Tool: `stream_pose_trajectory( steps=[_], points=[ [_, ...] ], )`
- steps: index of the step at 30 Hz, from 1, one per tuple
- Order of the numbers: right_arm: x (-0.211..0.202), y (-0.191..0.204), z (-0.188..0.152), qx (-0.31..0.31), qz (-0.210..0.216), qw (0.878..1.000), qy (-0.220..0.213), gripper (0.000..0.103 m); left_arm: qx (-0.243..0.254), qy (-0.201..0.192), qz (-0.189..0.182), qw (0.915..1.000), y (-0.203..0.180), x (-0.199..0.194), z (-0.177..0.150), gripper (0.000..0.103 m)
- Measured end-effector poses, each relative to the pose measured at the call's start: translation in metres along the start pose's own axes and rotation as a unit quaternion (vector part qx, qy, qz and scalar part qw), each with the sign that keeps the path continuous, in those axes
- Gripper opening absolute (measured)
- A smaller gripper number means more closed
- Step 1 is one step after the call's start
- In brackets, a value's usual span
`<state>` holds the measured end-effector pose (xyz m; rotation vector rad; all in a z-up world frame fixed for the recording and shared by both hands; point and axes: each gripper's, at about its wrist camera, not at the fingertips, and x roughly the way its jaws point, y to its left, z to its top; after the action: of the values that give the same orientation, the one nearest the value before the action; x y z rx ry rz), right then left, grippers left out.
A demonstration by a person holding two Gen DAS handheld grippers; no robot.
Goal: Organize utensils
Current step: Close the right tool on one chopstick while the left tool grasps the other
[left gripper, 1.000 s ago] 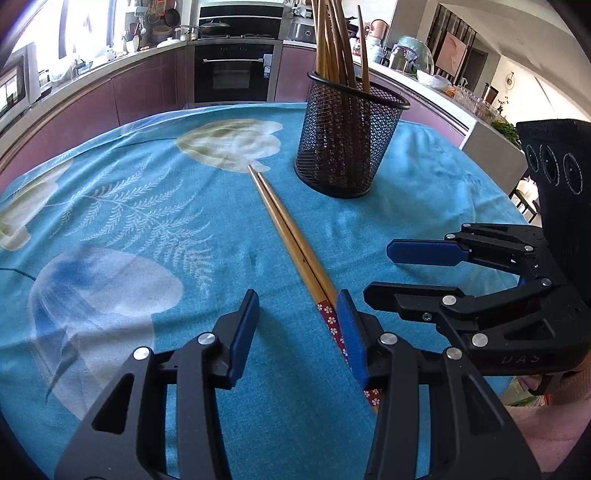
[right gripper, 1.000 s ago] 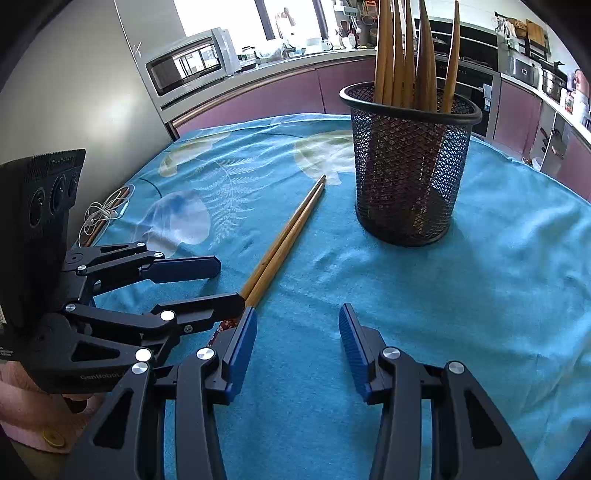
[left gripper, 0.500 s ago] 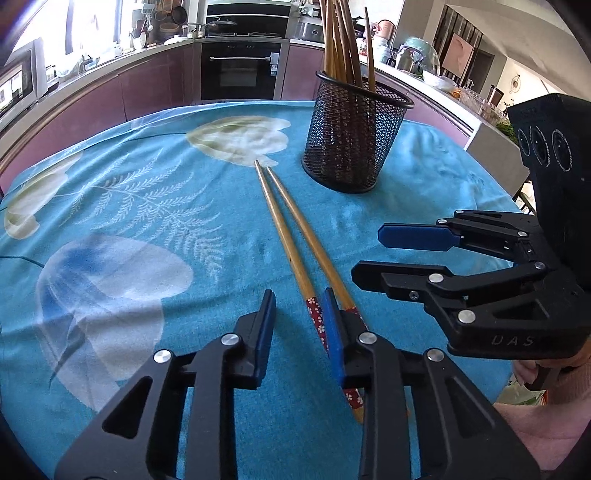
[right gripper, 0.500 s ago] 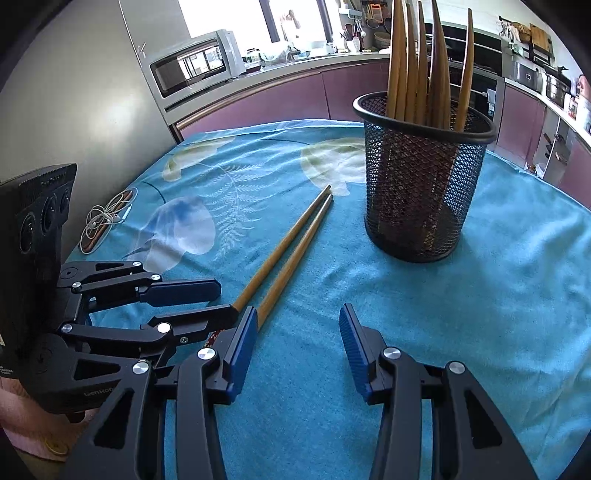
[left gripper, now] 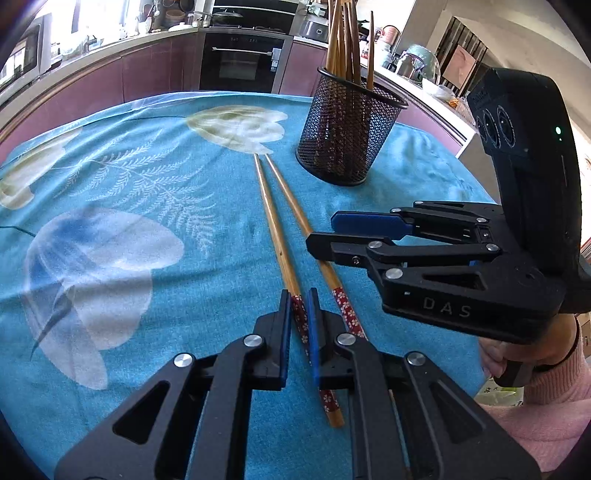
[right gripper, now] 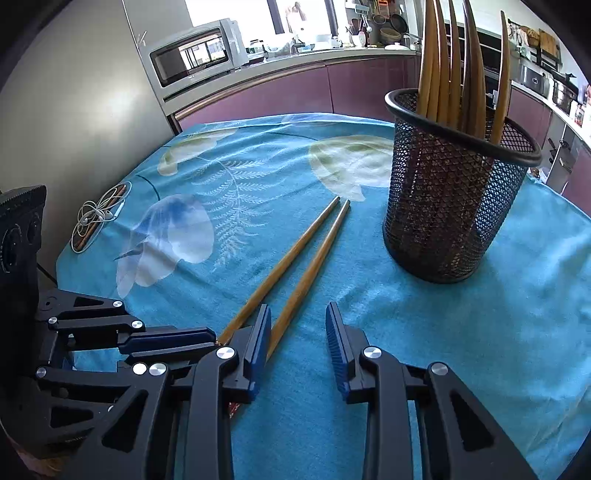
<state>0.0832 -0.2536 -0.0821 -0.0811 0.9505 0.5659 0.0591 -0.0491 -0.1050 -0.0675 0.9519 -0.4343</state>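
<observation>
Wooden chopsticks [left gripper: 273, 221] lie mid-tabletop [left gripper: 110, 184], two left to put away. More stand in the cup [left gripper: 347, 136] near the far edge. Left tool [left gripper: 297, 325] pinches one by its red end. Right tool [right gripper: 297, 347] is closing, nothing squeezed between its jaws yet.

Daylight is pouring in from windows [right gripper: 236, 14] at twelve o'clock, blowing out there. The tablecloth [left gripper: 155, 206] is showing bright and sharp. Fisheye bending is curving the counters [left gripper: 96, 62], and black vignetting is darkening every corner. The mesh holder [right gripper: 454, 206] is casting a soft shadow toward five o'clock.
</observation>
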Motion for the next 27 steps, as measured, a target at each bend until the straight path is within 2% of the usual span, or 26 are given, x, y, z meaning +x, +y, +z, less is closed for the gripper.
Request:
stream_pose_trajectory(
  steps=[6,18,27],
  points=[
    [0.001,-0.006,0.003,0.01,-0.004,1.0,0.003,0.028,0.009,-0.003,0.015,0.9998,0.001,0.004,0.009,0.018],
    [0.006,-0.018,0.01,0.02,-0.014,1.0,0.004,0.027,0.037,0.001,0.037,0.9986,0.001,0.024,0.036,0.018],
    [0.01,-0.024,0.014,0.032,-0.011,0.999,-0.001,0.023,0.026,0.001,0.041,0.9988,0.004,0.037,0.052,0.013]
  ],
)
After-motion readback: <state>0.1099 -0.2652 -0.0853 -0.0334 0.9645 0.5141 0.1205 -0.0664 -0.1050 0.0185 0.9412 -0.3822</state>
